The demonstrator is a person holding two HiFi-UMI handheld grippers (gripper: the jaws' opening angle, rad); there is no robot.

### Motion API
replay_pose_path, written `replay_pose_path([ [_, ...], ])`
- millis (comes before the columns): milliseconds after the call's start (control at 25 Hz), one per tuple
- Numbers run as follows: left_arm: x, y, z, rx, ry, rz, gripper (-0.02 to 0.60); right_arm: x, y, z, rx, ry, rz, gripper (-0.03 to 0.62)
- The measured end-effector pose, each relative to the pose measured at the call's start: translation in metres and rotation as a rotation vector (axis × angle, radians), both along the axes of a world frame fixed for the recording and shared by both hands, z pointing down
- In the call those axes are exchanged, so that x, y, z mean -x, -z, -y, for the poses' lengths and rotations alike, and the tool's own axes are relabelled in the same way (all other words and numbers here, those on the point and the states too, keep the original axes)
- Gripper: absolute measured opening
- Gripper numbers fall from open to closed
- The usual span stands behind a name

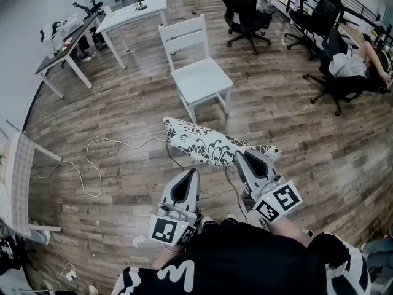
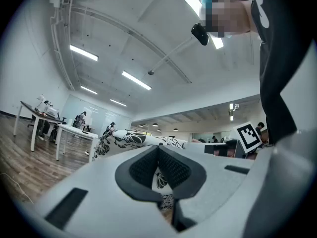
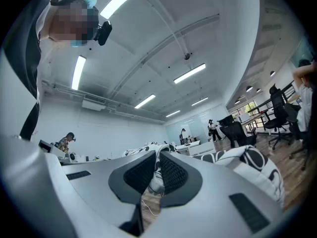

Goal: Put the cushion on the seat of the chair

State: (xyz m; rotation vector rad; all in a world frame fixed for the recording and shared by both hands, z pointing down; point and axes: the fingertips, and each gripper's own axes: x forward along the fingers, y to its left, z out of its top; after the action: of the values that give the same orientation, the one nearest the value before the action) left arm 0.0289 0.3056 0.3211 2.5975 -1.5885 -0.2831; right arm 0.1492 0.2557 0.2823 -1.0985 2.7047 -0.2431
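The room is an open office with a floor point(image 1: 123, 103) of brown wood planks and long ceiling lamps. Nearest to the camera is the person's black top point(image 1: 245, 257); its white print is cut off by the edge and I cannot read it.

Each gripper carries a cube with black and white square markers, which hold patterns only and no words. The left gripper point(image 1: 194, 172) has its jaws closed together, and flowered cloth shows between the pads, so it pinches the near edge of the cushion point(image 1: 202, 141). The right gripper point(image 1: 244, 157) is also closed on the cushion, with a fold of the cloth between its pads near the right end.

The cushion is white with a black flower pattern and shows no label. It is held in the air above the floor, just in front of the chair point(image 1: 199, 78) and not touching it. The chair is white, and its seat faces the person.

A thin white cable point(image 1: 126, 142) lies on the floor at the left. Farther away are white tables point(image 1: 132, 12) and black office chairs point(image 1: 244, 11). At the right, another person point(image 1: 350, 65) leans back in one.
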Motion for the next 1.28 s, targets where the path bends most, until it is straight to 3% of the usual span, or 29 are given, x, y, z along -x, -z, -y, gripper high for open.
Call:
replay_pose_path([
  [160,-0.011,0.035,-0.004,-0.031,-0.018,-0.021,0.006,0.0,0.001,-0.005,-0.004,-0.002,-0.001,0.034],
  [520,-0.011,0.03,-0.01,-0.009,-0.01,-0.015,0.006,0.002,-0.002,-0.009,-0.002,0.006,-0.001,0.034],
  [880,0.004,0.032,-0.011,-0.017,-0.02,-0.035,0.006,0.012,-0.001,-0.008,0.003,-0.02,0.048,0.035],
  [1080,0.022,0.019,-0.009,0.007,-0.016,0.001,0.006,0.029,0.0,-0.008,-0.018,-0.031,0.027,0.035],
  [1280,0.038,0.02,-0.012,-0.013,-0.026,-0.009,0.006,0.045,-0.005,-0.011,-0.016,-0.044,0.026,0.035],
])
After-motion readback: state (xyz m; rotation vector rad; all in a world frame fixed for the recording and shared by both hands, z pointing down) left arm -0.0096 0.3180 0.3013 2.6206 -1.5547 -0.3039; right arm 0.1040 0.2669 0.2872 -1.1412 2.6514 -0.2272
